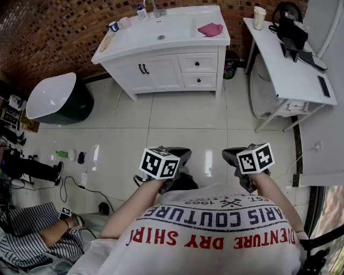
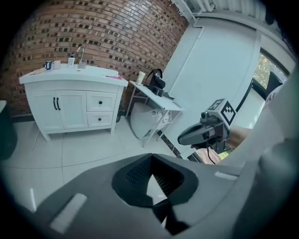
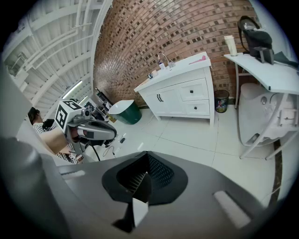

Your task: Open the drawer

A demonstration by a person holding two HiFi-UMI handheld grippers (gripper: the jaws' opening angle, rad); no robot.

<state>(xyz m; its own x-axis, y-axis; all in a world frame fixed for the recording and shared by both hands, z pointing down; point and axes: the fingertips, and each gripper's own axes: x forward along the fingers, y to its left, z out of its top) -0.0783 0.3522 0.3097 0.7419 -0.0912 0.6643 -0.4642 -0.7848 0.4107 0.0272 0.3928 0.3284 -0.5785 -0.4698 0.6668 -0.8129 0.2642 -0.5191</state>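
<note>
Left gripper [image 1: 183,154] and right gripper [image 1: 228,157] held at the chest, fingers closed on nothing; drawer [image 1: 188,63] shut in the white vanity [image 1: 156,72], well apart; approach not begun; next, advance and part fingers for the knob [image 1: 197,64].

Quick count, everything placed off the white vanity [image 1: 126,45]: one vanity. Two drawers on its right half, upper drawer [image 1: 198,63] and lower drawer [image 1: 199,80], and two doors [image 1: 161,72] on its left half. One faucet [image 1: 153,8] and one pink cloth [image 1: 210,29] on top. One tub [image 1: 51,96] to its left, one table [image 1: 279,70] to its right, one bin [image 1: 230,67] between vanity and table. Two grippers out front: left gripper [image 1: 181,153], right gripper [image 1: 231,154].
</note>
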